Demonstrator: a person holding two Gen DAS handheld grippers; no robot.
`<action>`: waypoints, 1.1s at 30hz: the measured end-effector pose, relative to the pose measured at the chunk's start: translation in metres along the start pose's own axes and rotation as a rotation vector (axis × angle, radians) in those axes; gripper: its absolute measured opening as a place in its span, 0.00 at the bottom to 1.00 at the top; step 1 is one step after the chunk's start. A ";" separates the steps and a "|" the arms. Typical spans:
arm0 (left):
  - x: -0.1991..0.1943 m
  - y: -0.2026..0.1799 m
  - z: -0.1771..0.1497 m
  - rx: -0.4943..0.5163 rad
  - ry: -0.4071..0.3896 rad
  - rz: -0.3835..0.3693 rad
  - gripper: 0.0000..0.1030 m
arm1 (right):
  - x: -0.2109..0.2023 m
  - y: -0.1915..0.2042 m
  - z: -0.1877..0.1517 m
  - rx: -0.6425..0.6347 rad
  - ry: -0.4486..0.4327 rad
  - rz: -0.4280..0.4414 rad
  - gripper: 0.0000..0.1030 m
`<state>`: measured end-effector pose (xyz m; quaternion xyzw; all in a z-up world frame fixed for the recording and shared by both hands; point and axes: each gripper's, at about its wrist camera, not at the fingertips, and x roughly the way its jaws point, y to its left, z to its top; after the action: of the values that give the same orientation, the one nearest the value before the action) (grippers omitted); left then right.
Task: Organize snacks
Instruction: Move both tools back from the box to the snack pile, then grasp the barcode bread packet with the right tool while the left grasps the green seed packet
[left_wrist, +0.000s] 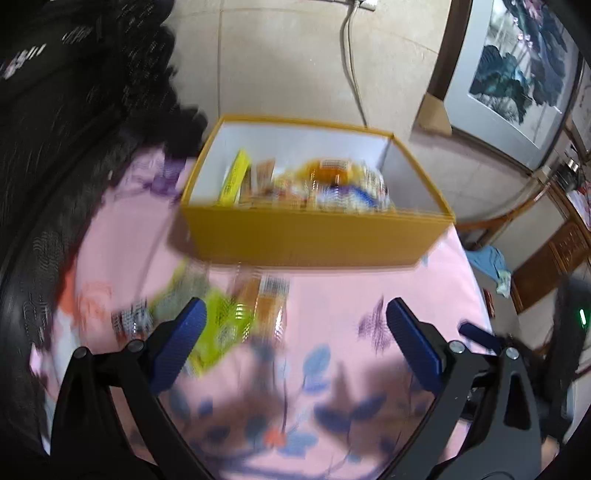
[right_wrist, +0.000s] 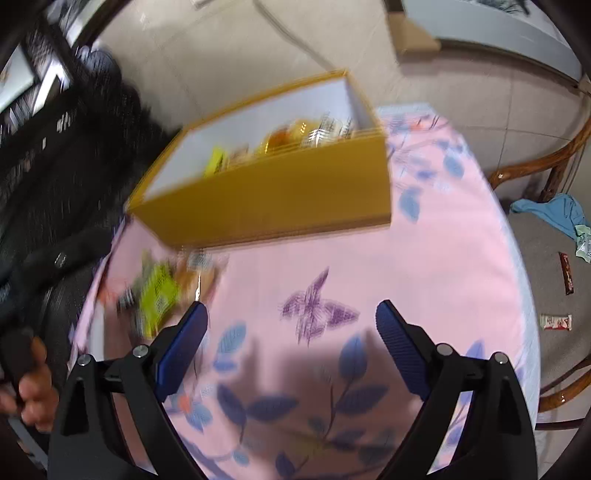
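Left gripper (left_wrist: 295, 321) is hanging over the pink floral cloth (left_wrist: 332, 291), jaws spread wide, gripping nothing. Its left finger is overlapping a lime-green packet (left_wrist: 221, 325) in the view; contact cannot be told through the blur. An orange packet (left_wrist: 271, 302) is lying just beside the green one, both on the cloth in front of the yellow box (left_wrist: 306, 236).

Right gripper (right_wrist: 291, 321) is likewise standing released and empty, above a purple butterfly print (right_wrist: 316, 312). The same loose packets (right_wrist: 159, 291) are showing to its left, near the box (right_wrist: 266, 199).

Inside the box, more snacks (left_wrist: 314, 184) are sitting in a row, a yellow carton (left_wrist: 236, 177) leaning at the left end. Barcodes are showing; all print and brand names are too smeared to read.

Two wrappers (right_wrist: 556, 321) are lying on the floor off the cloth's right edge
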<state>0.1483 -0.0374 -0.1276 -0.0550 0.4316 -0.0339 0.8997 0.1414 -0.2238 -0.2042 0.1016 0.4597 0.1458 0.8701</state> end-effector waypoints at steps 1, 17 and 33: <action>-0.004 0.006 -0.016 -0.007 0.008 -0.001 0.97 | 0.005 0.006 -0.005 -0.024 0.021 0.001 0.90; 0.000 0.104 -0.105 -0.264 0.115 0.152 0.97 | 0.069 0.081 0.013 -0.096 0.099 0.030 0.90; 0.001 0.119 -0.103 -0.323 0.120 0.121 0.97 | 0.149 0.116 0.054 0.086 0.106 -0.101 0.90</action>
<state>0.0702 0.0735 -0.2075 -0.1709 0.4869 0.0867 0.8521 0.2480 -0.0657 -0.2530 0.1078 0.5155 0.0871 0.8456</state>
